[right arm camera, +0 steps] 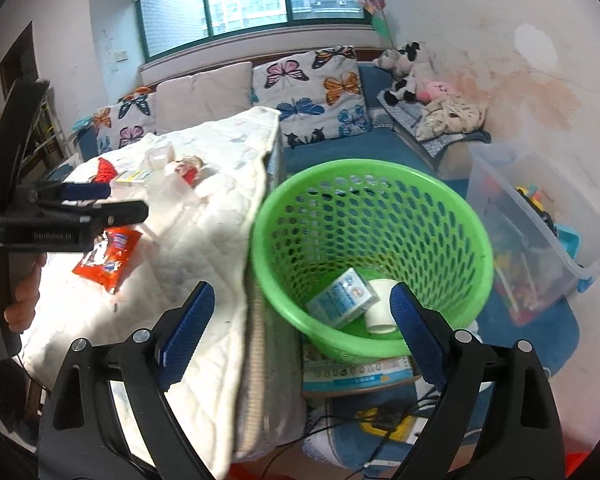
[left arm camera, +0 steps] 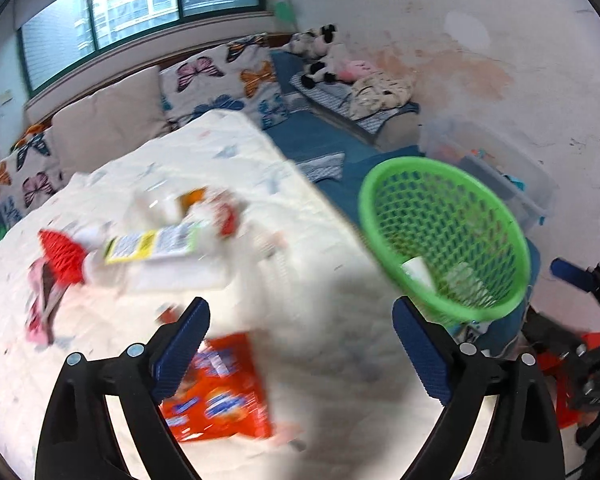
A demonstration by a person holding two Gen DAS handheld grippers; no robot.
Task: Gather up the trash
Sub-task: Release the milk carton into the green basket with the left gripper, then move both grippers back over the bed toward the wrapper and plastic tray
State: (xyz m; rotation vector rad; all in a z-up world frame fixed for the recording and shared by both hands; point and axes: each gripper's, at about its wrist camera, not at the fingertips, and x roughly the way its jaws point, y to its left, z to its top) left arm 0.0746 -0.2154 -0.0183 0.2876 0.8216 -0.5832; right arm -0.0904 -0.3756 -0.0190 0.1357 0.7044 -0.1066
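Left wrist view, blurred, perhaps low over quilted table (left arm camera: 228, 168), facing window; right wrist view looking down into green basket (right arm camera: 276, 216); both shared.

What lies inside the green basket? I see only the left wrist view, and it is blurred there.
Observer: The right wrist view is sharp. The green basket holds a small blue-and-white carton and a white cup lying on its side.
Operator: And what does the basket stand on?
Observer: It stands on a flat printed box over the blue floor mat, close beside the quilt-covered table.
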